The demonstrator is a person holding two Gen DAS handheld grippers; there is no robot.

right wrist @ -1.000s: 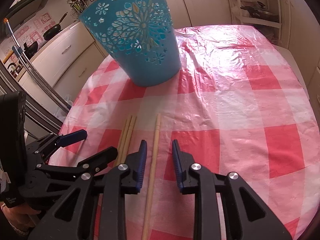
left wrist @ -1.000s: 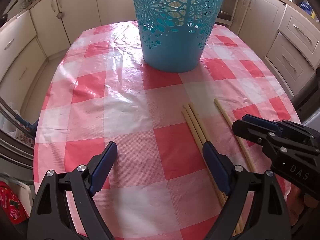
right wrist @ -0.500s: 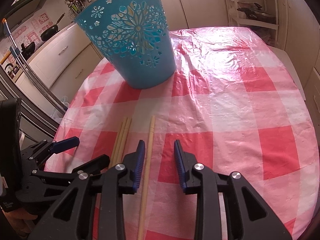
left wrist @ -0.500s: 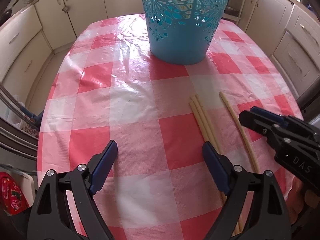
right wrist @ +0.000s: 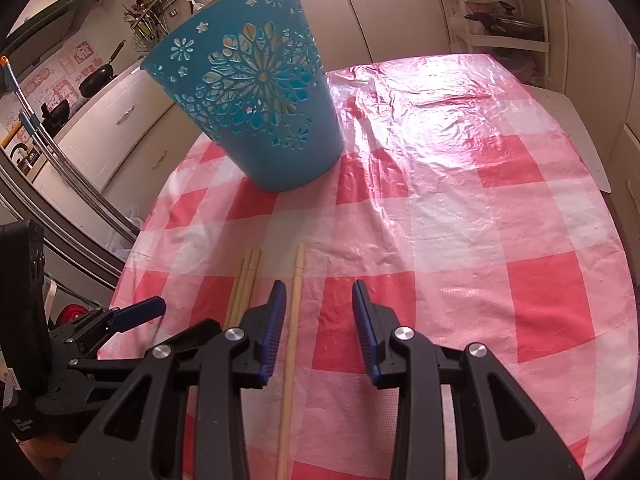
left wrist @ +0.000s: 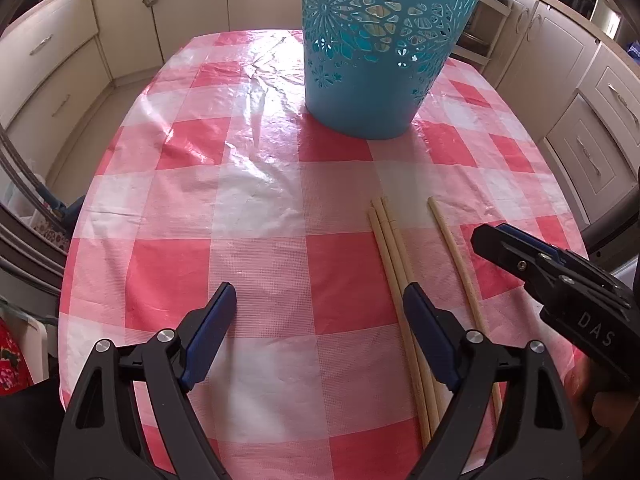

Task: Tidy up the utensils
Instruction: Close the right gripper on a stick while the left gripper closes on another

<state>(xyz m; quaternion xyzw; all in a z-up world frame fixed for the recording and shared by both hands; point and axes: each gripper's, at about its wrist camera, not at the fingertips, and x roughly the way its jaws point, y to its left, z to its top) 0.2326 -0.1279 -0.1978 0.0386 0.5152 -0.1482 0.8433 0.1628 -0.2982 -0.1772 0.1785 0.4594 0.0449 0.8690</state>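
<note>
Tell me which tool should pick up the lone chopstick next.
Right. The right tool already straddles the lone chopstick, its jaws having just been opening with nothing gripped. The left tool stands open beside the three bundled chopsticks.

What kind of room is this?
Most likely a home kitchen. Cream cabinets line the walls, a frying pan hangs by the counter, and chopsticks lie on a table with a red checked cloth.
</note>
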